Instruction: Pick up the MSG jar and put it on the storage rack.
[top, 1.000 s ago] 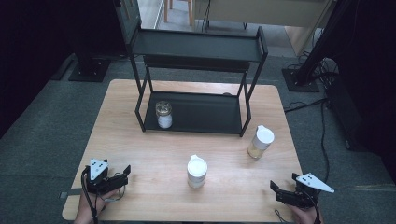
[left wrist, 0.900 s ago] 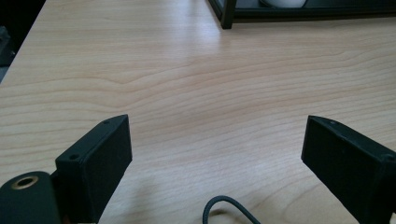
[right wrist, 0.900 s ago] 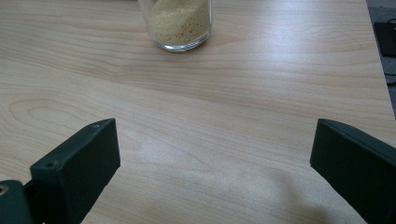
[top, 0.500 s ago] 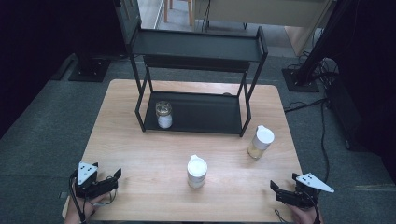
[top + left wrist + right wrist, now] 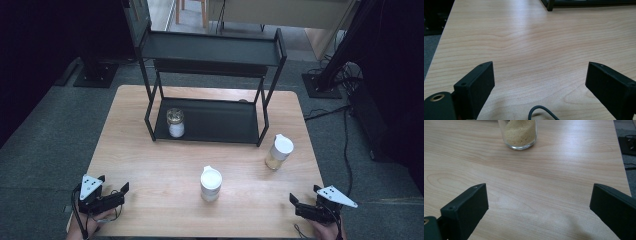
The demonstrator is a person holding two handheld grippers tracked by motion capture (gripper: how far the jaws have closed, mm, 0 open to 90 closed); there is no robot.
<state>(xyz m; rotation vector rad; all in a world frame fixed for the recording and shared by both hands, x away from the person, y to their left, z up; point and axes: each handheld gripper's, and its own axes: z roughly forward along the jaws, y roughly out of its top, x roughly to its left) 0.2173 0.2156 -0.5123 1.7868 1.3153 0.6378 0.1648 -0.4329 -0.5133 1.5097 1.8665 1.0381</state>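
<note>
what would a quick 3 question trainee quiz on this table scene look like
1. True or false: the right gripper holds a jar.
2. Which jar stands inside the black rack? A the jar with a clear lid; B the white-lidded jar at the table's middle; C the jar of tan grains
3. Fill in: the left gripper has its jaws ____ over bare wood.

Key: 1 false; 2 A; 3 open
</note>
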